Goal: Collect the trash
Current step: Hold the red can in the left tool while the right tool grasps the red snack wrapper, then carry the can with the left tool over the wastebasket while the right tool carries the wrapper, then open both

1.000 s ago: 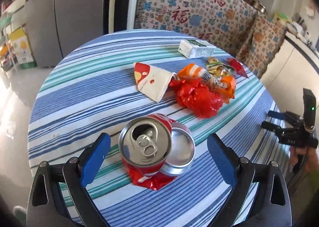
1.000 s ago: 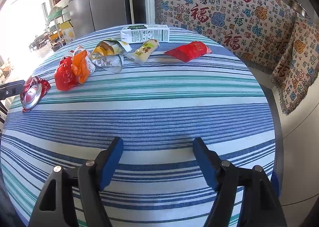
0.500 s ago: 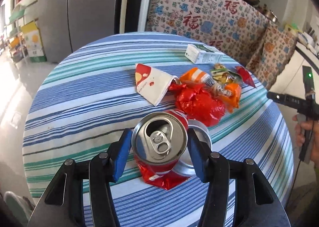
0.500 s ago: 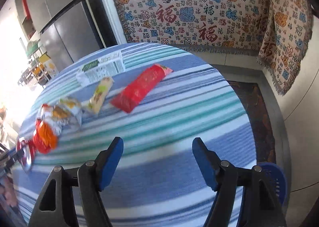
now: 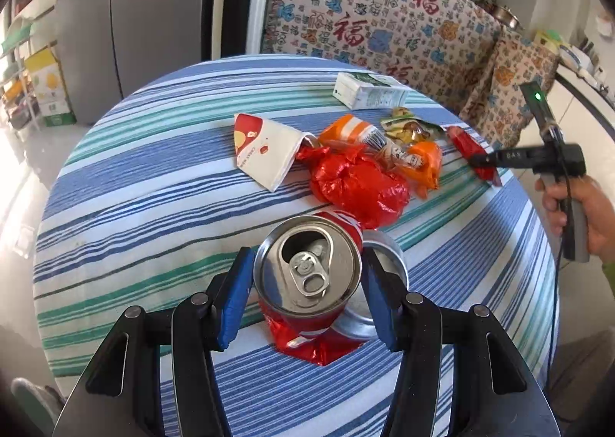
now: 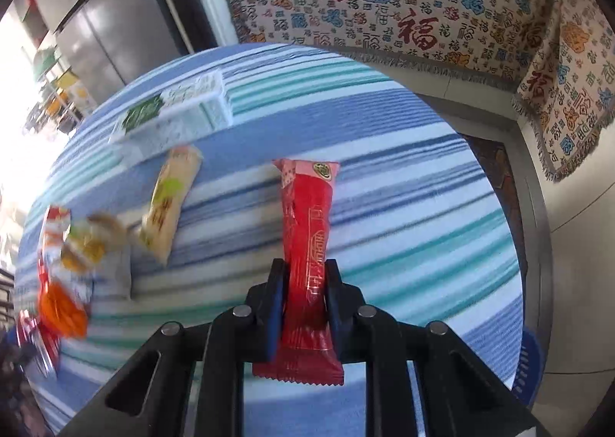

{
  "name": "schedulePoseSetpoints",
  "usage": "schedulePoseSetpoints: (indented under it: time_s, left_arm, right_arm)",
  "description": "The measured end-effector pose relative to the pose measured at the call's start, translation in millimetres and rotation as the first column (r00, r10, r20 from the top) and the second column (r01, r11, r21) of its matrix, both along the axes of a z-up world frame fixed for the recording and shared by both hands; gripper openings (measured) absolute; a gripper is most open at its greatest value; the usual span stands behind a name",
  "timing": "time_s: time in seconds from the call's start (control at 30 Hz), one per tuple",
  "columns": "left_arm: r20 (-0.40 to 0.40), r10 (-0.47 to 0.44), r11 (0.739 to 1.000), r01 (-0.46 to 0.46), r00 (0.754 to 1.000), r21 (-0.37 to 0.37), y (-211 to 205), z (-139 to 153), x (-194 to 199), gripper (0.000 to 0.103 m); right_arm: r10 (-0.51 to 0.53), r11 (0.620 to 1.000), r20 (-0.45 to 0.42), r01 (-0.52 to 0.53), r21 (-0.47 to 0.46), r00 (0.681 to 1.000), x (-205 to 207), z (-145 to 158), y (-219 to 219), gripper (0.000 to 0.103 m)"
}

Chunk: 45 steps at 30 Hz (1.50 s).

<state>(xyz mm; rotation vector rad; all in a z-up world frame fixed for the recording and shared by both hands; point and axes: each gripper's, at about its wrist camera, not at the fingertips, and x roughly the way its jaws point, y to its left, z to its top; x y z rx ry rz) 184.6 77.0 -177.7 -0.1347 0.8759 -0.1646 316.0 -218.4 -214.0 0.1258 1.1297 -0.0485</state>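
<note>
Crushed red can (image 5: 307,283), silver top

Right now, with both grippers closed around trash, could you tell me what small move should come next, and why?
Probably lift both. The left gripper clamps the crushed red aluminium can; the right gripper, jaws closing, pinches the long red foil wrapper, both on the striped tablecloth.

Round surface (image 5: 161,183) covered by a blue-and-green striped cloth, patterned blanket (image 5: 369,25) draped behind, grey fridge (image 5: 127,14) seen at left
</note>
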Motion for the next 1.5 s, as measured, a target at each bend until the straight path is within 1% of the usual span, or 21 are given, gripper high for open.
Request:
schedulePoseSetpoints:
  time_s: [0.1,0.13,0.17,0.2,0.27,0.3,0.4,0.5,0.53,0.6,0.67,0.7,0.73,0.8,0.9,1.03,1.13,1.3,1.5]
  left_arm:
    - [-0.016,0.000,1.000,0.000,1.000,-0.013,-3.8,0.4,-6.1,0.056]
    - [-0.019,0.000,1.000,0.000,1.000,-0.014,-6.2,0.5,-9.3,0.056]
    - [-0.019,-0.002,1.000,0.002,1.000,-0.008,-9.5,0.7,-12.4,0.057]
    - [-0.015,-0.005,1.000,0.005,1.000,0.007,-14.6,1.3,-15.9,0.057]
    - [-0.004,-0.013,0.999,0.013,1.000,0.039,-24.4,1.8,-20.7,0.057]
    - [0.001,-0.019,0.999,0.019,1.000,0.048,-28.1,2.2,-22.8,0.057]
    - [0.005,-0.015,0.999,0.015,1.000,0.036,-32.6,3.6,-27.6,0.057]
    - [0.008,-0.007,1.000,0.007,1.000,0.030,-35.4,3.9,-30.3,0.057]
    - [0.008,-0.008,0.999,0.007,1.000,0.031,-36.8,3.9,-30.0,0.057]
    - [0.006,-0.009,0.999,0.009,1.000,0.036,-39.5,3.2,-29.3,0.057]
    - [0.004,-0.013,0.999,0.012,1.000,0.040,-41.8,2.5,-28.8,0.057]
    - [0.004,-0.013,0.999,0.013,1.000,0.040,-43.4,2.8,-29.2,0.057]
    - [0.004,-0.015,0.999,0.015,1.000,0.039,-44.5,3.5,-30.1,0.057]
    - [0.008,-0.021,0.999,0.021,1.000,0.038,-47.5,6.7,-30.7,0.057]
    - [0.032,-0.036,0.998,0.035,0.999,0.043,-58.1,15.1,-32.7,0.057]
    - [0.049,-0.069,0.997,0.067,0.996,0.039,-83.9,23.7,-31.8,0.057]
    - [0.047,-0.100,0.995,0.099,0.994,0.023,-107.8,27.1,-27.6,0.057]
    - [0.047,-0.163,0.987,0.163,0.986,-0.005,-154.5,34.7,-17.7,0.057]
    - [0.057,-0.280,0.959,0.281,0.958,-0.022,-229.6,47.1,-3.3,0.056]
  right_arm:
    - [0.080,0.997,0.020,-0.080,-0.007,0.997,-53.4,2.0,17.9,0.020]
    - [0.096,0.995,0.022,-0.096,-0.006,0.995,-66.3,2.8,22.5,0.020]
    - [0.106,0.994,0.024,-0.106,-0.005,0.994,-80.0,4.1,24.6,0.023]
    - [0.104,0.995,0.029,-0.104,0.000,0.994,-90.2,5.7,26.4,0.024]
    - [0.092,0.995,0.038,-0.093,0.038,0.995,-101.4,10.9,22.9,0.039]
    - [0.086,0.995,0.040,-0.088,0.043,0.995,-103.0,13.8,21.2,0.048]
    - [0.100,0.995,0.017,-0.101,0.014,0.995,-99.6,21.5,23.0,0.048]
    - [0.113,0.994,0.014,-0.113,0.004,0.993,-98.2,28.4,26.7,0.048]
    - [0.116,0.993,-0.009,-0.116,-0.005,0.993,-92.5,30.5,29.1,0.048]
    - [0.101,0.995,-0.040,-0.102,-0.016,0.994,-81.5,25.3,27.1,0.048]
    - [0.086,0.995,-0.065,-0.089,-0.034,0.994,-73.6,17.4,24.9,0.046]
    - [0.093,0.995,-0.079,-0.096,-0.028,0.992,-71.3,13.4,24.2,0.020]
    - [0.084,0.996,-0.063,-0.085,-0.014,0.994,-72.2,14.6,22.3,0.014]
    - [0.067,0.998,-0.023,-0.066,0.003,0.998,-79.2,23.4,19.6,0.013]
    - [0.069,0.997,0.026,-0.070,0.017,0.997,-93.3,37.0,19.5,0.013]
    - [0.073,0.996,0.053,-0.075,0.040,0.996,-110.0,47.0,15.3,0.013]
    - [0.051,0.997,0.068,-0.055,0.055,0.996,-121.5,52.9,3.2,0.013]
    - [-0.023,0.997,0.092,0.016,0.073,0.995,-147.2,61.1,-35.3,0.013]
    - [-0.157,0.986,0.102,0.150,0.073,0.982,-183.5,66.2,-100.5,0.013]
